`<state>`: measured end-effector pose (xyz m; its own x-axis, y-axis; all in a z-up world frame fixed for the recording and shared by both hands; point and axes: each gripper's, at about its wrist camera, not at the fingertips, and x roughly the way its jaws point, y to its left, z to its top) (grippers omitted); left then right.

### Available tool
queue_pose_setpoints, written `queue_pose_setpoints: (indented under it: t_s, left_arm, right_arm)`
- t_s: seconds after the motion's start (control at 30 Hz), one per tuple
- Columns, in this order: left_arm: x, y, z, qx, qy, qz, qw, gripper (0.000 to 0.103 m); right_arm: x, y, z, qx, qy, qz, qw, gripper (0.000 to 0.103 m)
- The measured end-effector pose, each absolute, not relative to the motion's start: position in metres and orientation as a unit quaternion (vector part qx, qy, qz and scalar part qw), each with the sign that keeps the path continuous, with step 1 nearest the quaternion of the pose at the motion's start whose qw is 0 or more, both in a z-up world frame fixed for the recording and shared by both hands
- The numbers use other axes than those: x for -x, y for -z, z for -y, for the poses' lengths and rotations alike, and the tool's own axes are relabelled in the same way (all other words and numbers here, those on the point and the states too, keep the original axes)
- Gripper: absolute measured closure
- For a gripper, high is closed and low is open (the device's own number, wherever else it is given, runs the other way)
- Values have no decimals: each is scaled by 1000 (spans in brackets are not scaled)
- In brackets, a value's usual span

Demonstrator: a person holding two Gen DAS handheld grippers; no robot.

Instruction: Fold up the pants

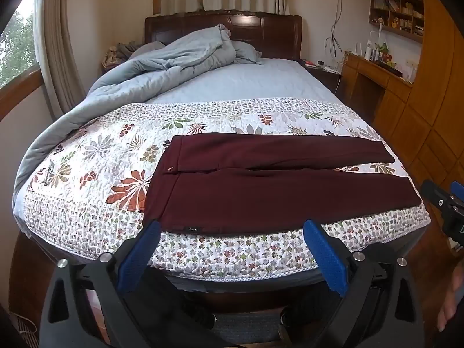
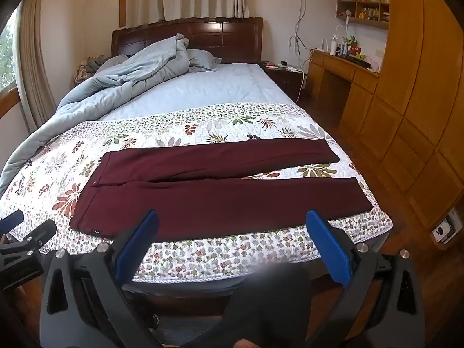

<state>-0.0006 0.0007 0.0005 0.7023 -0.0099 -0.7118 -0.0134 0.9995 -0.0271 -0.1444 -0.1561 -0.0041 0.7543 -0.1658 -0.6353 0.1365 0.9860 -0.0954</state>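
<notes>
Dark maroon pants (image 1: 261, 191) (image 2: 214, 200) lie flat across the foot of the bed on a floral quilt (image 1: 95, 159) (image 2: 208, 249), waistband to the left, both legs stretched to the right with a narrow gap between them. My left gripper (image 1: 232, 229) hovers in front of the bed's near edge, open, blue pads wide apart with nothing between them. My right gripper (image 2: 232, 220) is open the same way, short of the near leg. Each gripper shows at the edge of the other's view: the right gripper (image 1: 446, 200) and the left gripper (image 2: 26, 229).
A rumpled blue duvet (image 1: 150, 69) and pillows are piled at the bed's far left by the dark headboard (image 1: 261, 32). Wooden cabinets (image 2: 411, 110), a desk and shelves line the right wall. A person's hand (image 1: 452, 298) shows at the lower right.
</notes>
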Motion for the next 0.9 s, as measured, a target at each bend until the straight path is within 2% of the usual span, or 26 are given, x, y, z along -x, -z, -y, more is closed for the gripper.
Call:
queue_pose_setpoints:
  t_s: [0.9]
  left_arm:
    - [-1, 3, 2, 10, -2, -395, 919, 4]
  right_arm:
    - [146, 7, 161, 20, 81, -340, 937, 2]
